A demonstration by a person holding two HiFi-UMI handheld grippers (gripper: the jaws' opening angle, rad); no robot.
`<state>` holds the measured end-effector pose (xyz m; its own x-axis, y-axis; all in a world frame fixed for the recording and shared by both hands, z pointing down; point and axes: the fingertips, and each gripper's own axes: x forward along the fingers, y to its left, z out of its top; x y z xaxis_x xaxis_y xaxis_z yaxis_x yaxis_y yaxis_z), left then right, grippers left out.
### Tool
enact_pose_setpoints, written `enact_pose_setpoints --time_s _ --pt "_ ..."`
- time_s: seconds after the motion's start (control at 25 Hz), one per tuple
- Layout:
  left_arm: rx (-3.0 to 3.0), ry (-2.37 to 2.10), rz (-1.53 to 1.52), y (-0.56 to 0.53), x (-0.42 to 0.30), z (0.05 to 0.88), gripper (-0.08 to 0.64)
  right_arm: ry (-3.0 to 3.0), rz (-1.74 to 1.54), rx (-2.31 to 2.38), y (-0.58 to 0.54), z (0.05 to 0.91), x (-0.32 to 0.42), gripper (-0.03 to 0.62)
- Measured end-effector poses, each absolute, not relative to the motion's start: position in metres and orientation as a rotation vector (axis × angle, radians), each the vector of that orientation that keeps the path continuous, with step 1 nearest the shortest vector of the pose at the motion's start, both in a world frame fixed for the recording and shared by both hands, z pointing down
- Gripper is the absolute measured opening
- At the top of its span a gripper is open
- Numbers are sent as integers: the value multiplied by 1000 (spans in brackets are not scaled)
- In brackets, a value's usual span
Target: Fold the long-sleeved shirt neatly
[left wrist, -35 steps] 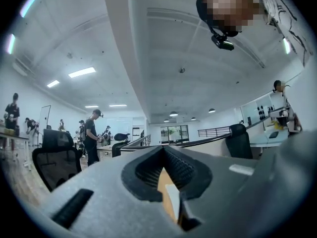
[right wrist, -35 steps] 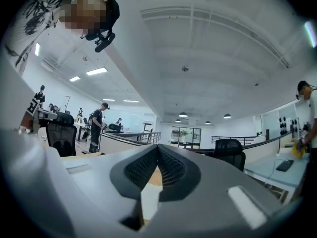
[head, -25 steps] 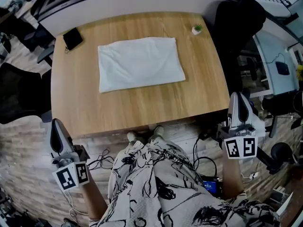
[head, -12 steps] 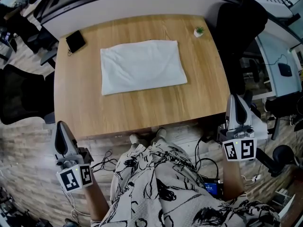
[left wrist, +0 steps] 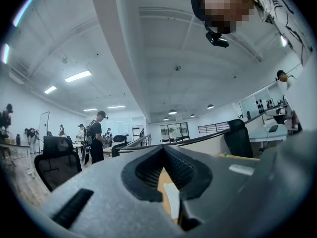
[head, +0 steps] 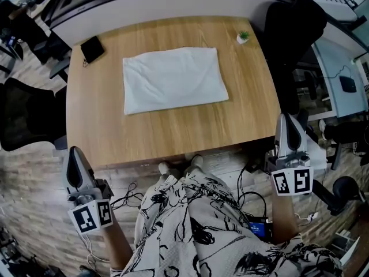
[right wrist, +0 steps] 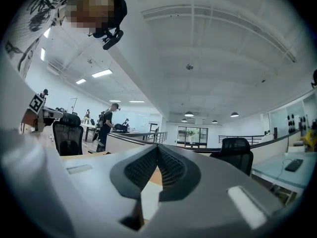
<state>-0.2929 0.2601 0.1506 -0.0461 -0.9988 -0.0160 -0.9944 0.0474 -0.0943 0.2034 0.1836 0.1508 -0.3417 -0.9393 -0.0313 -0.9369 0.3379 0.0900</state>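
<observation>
Nothing shifted vs. a sec ago: shirt (head: 174, 79) lay folded on table (head: 173, 134), well ahead of both jaws. L gripper (head: 72, 153) & R gripper (head: 286, 121) jaws pressed together, empty. Folding prob. done.

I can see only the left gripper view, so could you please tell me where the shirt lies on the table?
Observer: The white shirt lies folded into a rectangle near the middle of the wooden table.
Operator: Thank you. What are the right tongs doing?
Observer: The right tongs are shut on nothing, just off the table's near right corner.
Operator: Does anything stand to the shirt's right?
Observer: A small potted plant stands at the far right corner, apart from the shirt.
</observation>
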Motion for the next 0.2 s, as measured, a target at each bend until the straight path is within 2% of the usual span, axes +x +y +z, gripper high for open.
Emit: enact_pose_setpoints --time_s 0.2 --pt "-2107 2216 -99 261 -290 150 4 -2547 -139 1787 183 153 207 9"
